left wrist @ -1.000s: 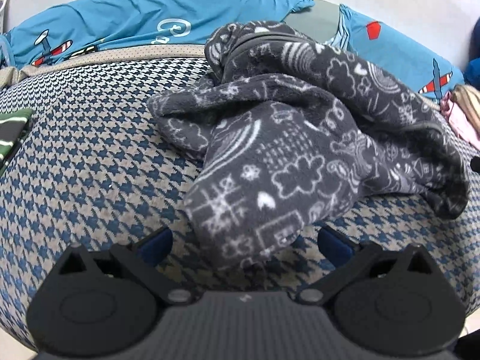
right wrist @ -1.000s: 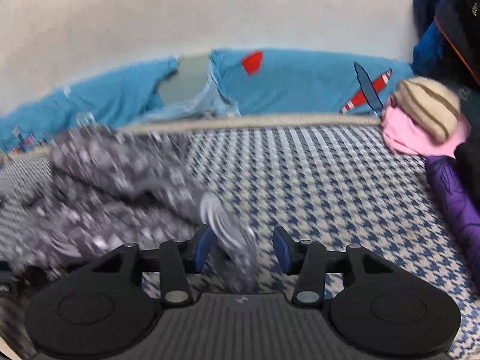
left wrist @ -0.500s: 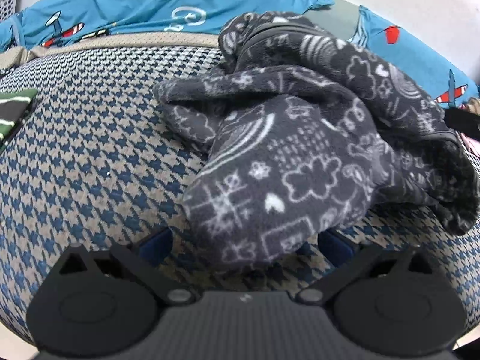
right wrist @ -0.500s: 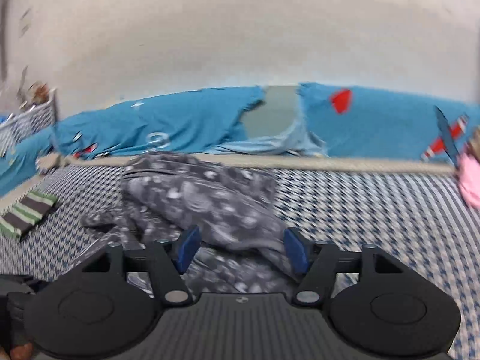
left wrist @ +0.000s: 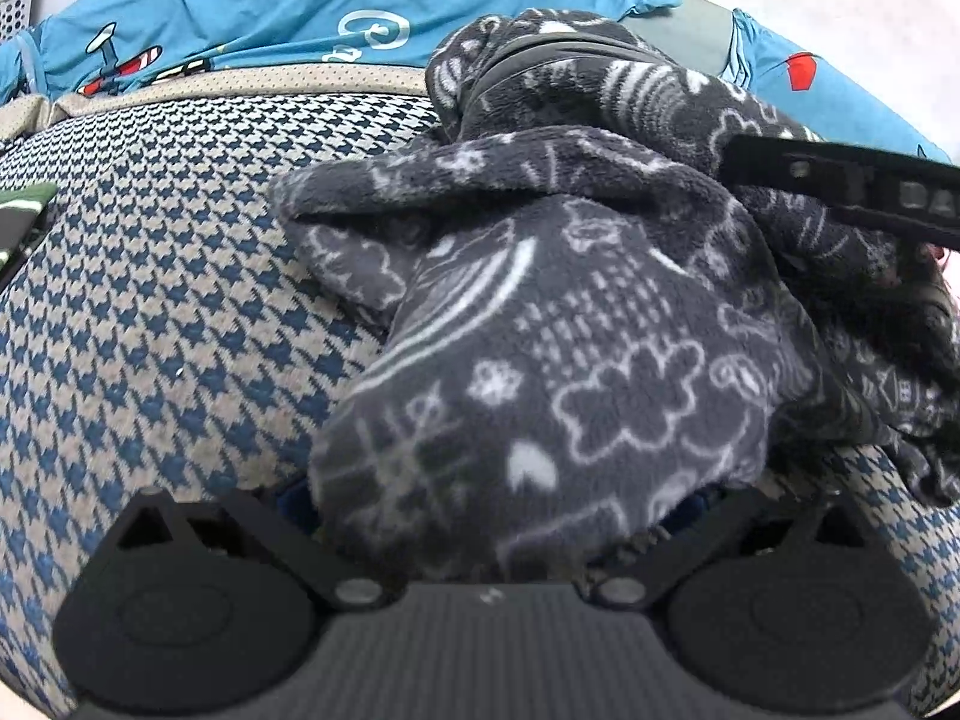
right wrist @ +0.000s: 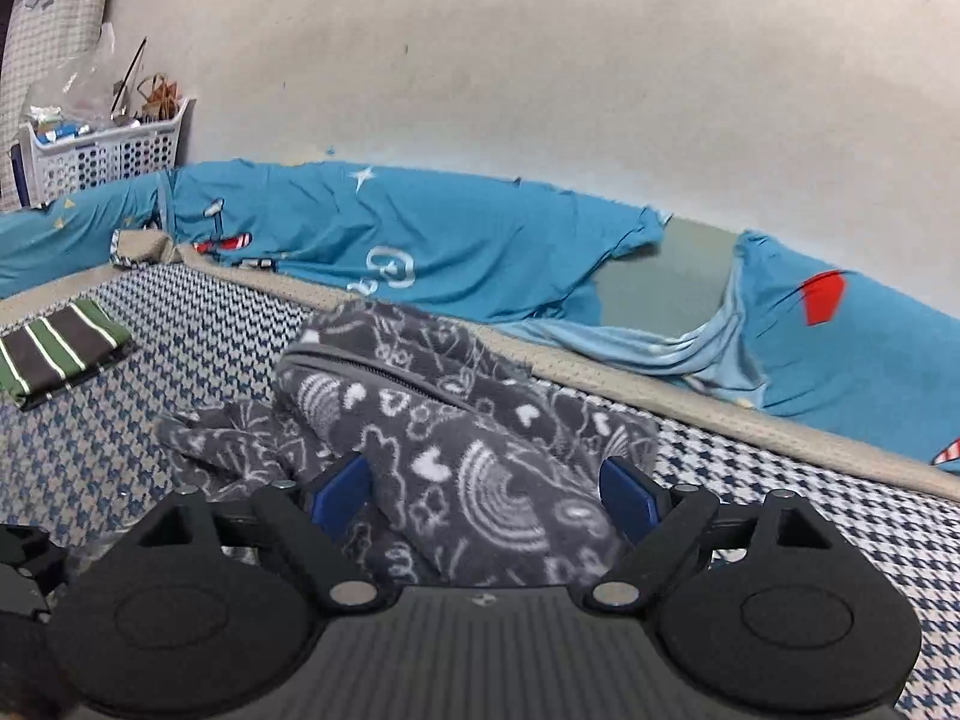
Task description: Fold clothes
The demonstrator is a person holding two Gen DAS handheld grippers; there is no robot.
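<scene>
We are taking the grey fleece garment (left wrist: pixel 576 324) as our landmark; it is lying bunched on the houndstooth bed cover (left wrist: pixel 150 300), with its zipper edge on the far side toward the blue airplane-print sheet (right wrist: pixel 432 246).

Far left of the fleece, a folded green-striped garment (right wrist: pixel 57 354) is resting flat, likely set aside as finished work.

At the fleece's near hem we are holding the left gripper (left wrist: pixel 492 498), fingers spread on either side of the cloth. The fabric is draping over the blue pads, so we cannot tell whether they are pressing; we are probably lining up to take this hem.

On the fleece's right side the right gripper (right wrist: pixel 486 492) is standing wide, its jaws having just been opening. A thick fold is sitting between the blue pads (right wrist: pixel 627 495) without being squeezed, so it looks released, probably to let the fold settle.
</scene>
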